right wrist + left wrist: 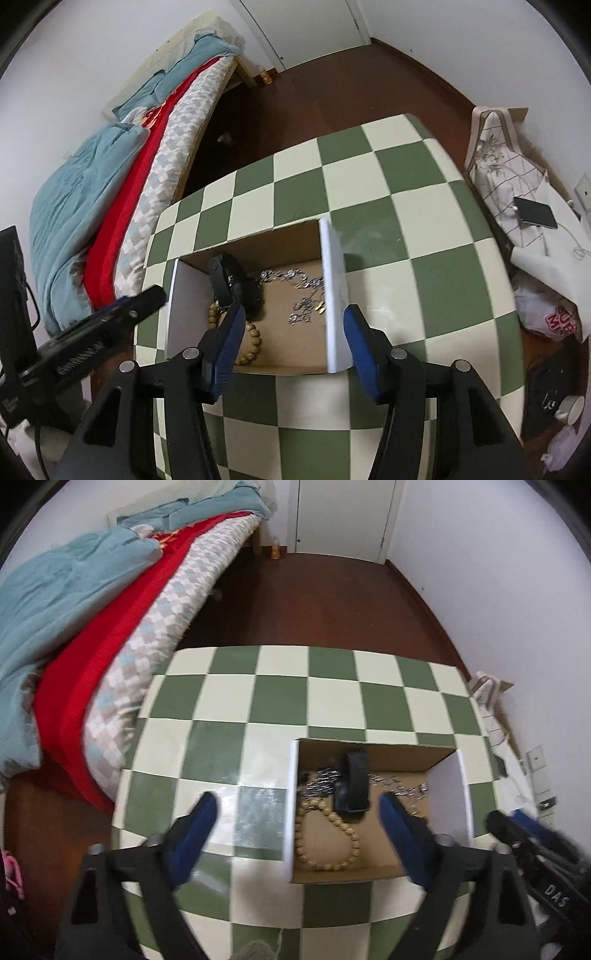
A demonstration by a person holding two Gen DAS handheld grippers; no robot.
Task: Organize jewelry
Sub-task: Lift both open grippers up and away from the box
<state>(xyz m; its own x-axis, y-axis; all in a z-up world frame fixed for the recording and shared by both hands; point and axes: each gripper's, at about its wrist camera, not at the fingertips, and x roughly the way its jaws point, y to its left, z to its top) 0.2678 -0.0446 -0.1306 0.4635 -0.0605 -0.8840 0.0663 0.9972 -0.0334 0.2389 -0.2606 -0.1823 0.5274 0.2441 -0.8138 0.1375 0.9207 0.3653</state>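
An open cardboard box [402,755] with white side walls stands on the green-and-cream checkered table [236,686]; it also shows in the right wrist view [334,280]. Inside lie a wooden bead bracelet [327,836] [251,343], a silver chain [319,784] [301,291] and a black band [352,784] [231,282]. My left gripper [299,812] is open and empty above the box's left wall. My right gripper [293,332] is open and empty over the box's near edge. It appears at the right edge of the left wrist view [532,834].
A bed [92,620] with blue and red bedding runs along the table's left side. A cloth-covered stand [513,184] with a phone [537,214] is at the right. A plastic bag [554,314] lies beside it. A closed door [343,513] is at the back.
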